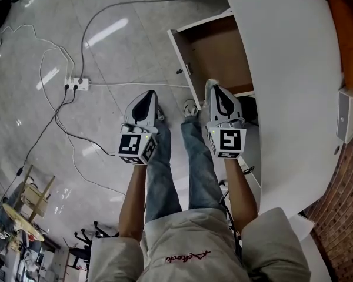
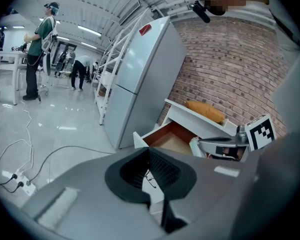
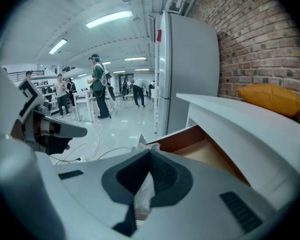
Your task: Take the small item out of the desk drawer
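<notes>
The desk drawer (image 1: 215, 54) stands pulled out from under the white desk top (image 1: 288, 87), and its brown inside shows bare. My right gripper (image 1: 214, 90) hangs just in front of the drawer, above the person's legs. In the right gripper view its jaws are shut on a small clear-wrapped packet (image 3: 141, 191), whose crumpled top pokes out past the jaw tips. My left gripper (image 1: 146, 97) is level with it, to the left over the floor. Its jaws are shut with nothing between them, and the drawer front (image 2: 155, 176) shows beyond its tips.
A power strip (image 1: 77, 84) with trailing cables lies on the glossy floor to the left. An orange cushion (image 1: 348, 37) and a white box (image 1: 348, 113) sit on the desk by the brick wall. A grey fridge (image 2: 140, 79) stands beyond the desk. People stand far off.
</notes>
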Tool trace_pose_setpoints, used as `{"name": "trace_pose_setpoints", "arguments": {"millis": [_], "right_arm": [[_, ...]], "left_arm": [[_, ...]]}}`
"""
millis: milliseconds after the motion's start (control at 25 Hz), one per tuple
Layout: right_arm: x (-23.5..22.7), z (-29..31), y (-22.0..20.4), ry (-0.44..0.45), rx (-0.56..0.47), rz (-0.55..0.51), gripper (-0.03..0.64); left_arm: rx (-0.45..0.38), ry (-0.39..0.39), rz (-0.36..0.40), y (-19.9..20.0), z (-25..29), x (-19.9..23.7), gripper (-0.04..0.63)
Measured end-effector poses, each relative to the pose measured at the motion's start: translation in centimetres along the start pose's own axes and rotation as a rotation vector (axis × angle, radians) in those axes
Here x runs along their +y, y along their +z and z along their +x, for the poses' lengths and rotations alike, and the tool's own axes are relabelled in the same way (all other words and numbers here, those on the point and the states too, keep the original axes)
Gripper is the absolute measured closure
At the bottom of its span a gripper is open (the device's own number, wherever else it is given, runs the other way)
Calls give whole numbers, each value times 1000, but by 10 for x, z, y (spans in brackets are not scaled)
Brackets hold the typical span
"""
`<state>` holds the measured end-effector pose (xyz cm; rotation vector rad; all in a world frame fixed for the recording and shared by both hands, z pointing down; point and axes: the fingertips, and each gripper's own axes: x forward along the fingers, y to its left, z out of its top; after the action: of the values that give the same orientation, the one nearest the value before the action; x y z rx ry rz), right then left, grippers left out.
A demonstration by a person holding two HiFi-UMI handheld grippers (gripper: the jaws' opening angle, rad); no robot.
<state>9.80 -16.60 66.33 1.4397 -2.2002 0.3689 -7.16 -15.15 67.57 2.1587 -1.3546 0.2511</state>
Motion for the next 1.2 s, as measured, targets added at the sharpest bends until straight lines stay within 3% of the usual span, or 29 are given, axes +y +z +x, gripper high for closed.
{"name": "trace_pose_setpoints", "arguments": {"millis": [480,1200], "right_arm": [[14,-42,99,18,-137,-16,606],[18,-121,251,8,-329,-43,606]], "left_arm": [[-82,25,21,76,-51,-23,586],[-232,16,102,221,-118,-70,586]]}}
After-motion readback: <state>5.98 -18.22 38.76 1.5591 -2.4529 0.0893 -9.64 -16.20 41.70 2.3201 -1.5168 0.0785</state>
